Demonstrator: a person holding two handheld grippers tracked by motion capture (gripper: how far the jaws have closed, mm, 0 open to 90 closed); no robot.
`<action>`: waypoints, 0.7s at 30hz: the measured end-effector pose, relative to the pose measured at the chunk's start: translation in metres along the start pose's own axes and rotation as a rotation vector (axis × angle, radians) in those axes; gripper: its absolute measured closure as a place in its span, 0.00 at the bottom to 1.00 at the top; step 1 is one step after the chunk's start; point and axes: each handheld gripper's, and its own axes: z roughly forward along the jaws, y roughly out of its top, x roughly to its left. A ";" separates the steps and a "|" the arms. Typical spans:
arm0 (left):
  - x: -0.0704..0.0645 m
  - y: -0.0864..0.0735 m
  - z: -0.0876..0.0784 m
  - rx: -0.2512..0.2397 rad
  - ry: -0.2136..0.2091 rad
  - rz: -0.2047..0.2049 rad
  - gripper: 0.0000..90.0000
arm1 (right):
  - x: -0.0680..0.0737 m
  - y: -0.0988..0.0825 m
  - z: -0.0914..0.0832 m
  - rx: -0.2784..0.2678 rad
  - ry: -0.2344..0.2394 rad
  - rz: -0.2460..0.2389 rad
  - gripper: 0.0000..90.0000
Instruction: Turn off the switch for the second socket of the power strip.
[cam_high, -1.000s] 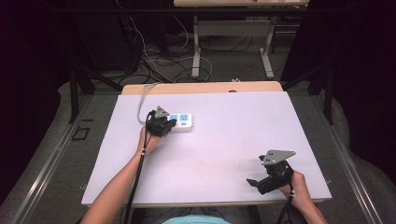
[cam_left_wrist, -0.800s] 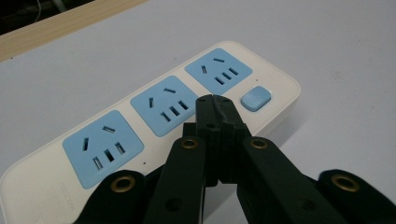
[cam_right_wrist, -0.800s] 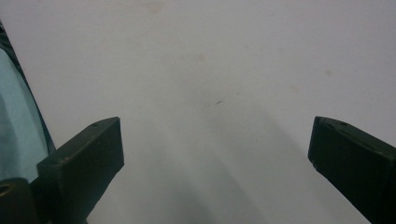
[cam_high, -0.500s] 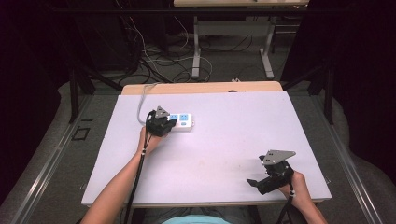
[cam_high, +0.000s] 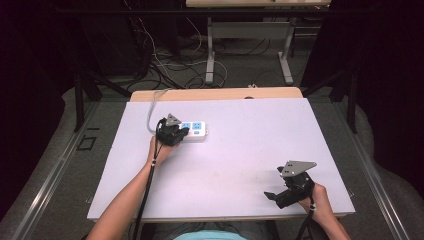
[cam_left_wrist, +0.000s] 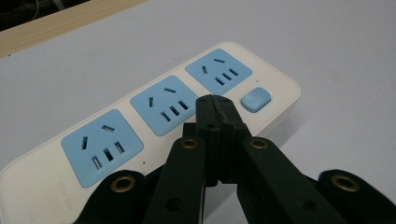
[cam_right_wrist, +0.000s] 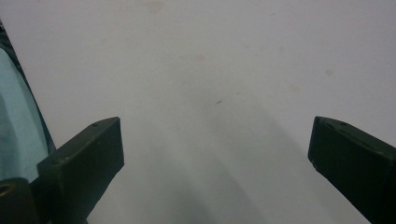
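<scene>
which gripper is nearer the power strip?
Left. The left gripper, jaws shut, is right over the power strip by its blue button. The right gripper sits apart, at the table's near right corner.

Closed fingers (cam_left_wrist: 205, 109) over white power strip (cam_left_wrist: 275, 79) beside blue button (cam_left_wrist: 256, 99)

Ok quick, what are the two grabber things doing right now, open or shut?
Left gripper: shut, nothing between its jaws, tips over the power strip by its blue switch.
Right gripper: open, holding nothing, above the bare table.
</scene>
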 end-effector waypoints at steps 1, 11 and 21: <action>0.000 0.000 0.000 0.000 -0.001 -0.002 1.00 | 0.000 0.000 0.000 -0.001 -0.001 0.003 0.03; 0.001 0.001 -0.001 0.023 -0.010 0.008 1.00 | 0.000 0.000 0.000 0.000 0.000 -0.001 0.03; 0.000 0.002 0.000 0.014 -0.003 0.005 1.00 | 0.000 0.000 0.000 0.001 0.004 0.004 0.03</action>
